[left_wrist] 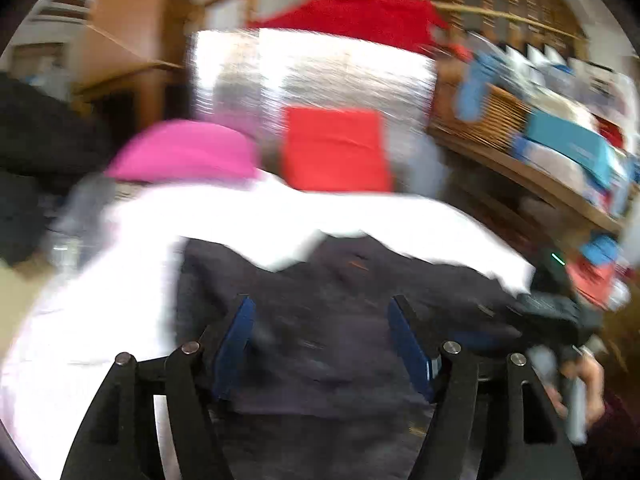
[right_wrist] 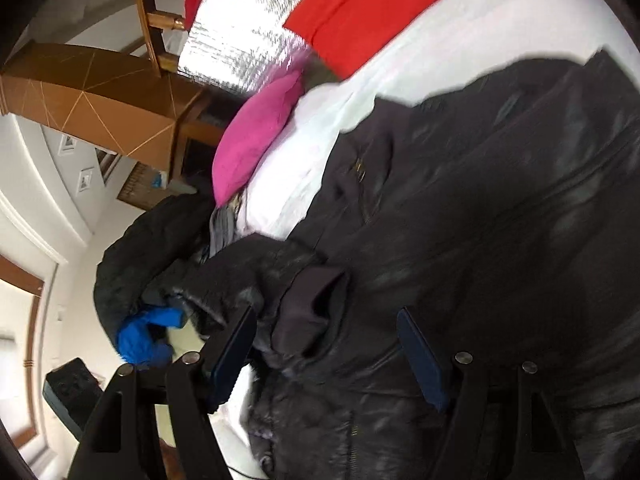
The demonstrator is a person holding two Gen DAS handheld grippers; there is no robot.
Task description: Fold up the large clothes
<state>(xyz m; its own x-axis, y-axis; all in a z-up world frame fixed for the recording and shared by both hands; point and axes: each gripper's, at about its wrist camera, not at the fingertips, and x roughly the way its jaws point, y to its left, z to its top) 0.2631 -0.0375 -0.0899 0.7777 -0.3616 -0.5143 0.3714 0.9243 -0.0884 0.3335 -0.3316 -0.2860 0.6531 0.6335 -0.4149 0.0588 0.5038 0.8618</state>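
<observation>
A dark padded jacket (right_wrist: 460, 208) lay spread across a white sheet (right_wrist: 460, 32) on the bed, and both grippers hung above it with their jaws parted and nothing pinched between them. In the left wrist view, heavily smeared by blur, the left gripper (left_wrist: 322, 308) had its two blue-faced fingers (left_wrist: 236, 340) standing wide apart, and the jacket (left_wrist: 320, 320) filled the gap between them and ran on toward 12 o'clock until it met the white sheet (left_wrist: 100, 300), which wrapped round it from 9 o'clock across to 2 o'clock. Whether those fingertips touched the cloth could not be told through the blur. Beyond the sheet, a pink cushion (left_wrist: 188, 152) sat at 11 o'clock and a red cushion (left_wrist: 336, 148) at 12 o'clock, both against a silver foil panel (left_wrist: 352, 76); a wooden shelf (left_wrist: 520, 160) piled with boxes ran off toward 2 o'clock. In the right wrist view, the right gripper (right_wrist: 328, 316) was likewise open, and a dark cuff (right_wrist: 316, 312) of the jacket's sleeve lay between its fingers (right_wrist: 234, 344), nearer the left one, with the body of the jacket stretching away to 1 and 3 o'clock. A blue lining (right_wrist: 144, 336) showed in another dark garment (right_wrist: 136, 248) bunched at 9 o'clock. The pink cushion (right_wrist: 256, 136) lay at 11 o'clock at the sheet's edge, the red cushion (right_wrist: 360, 12) at 12 o'clock.
</observation>
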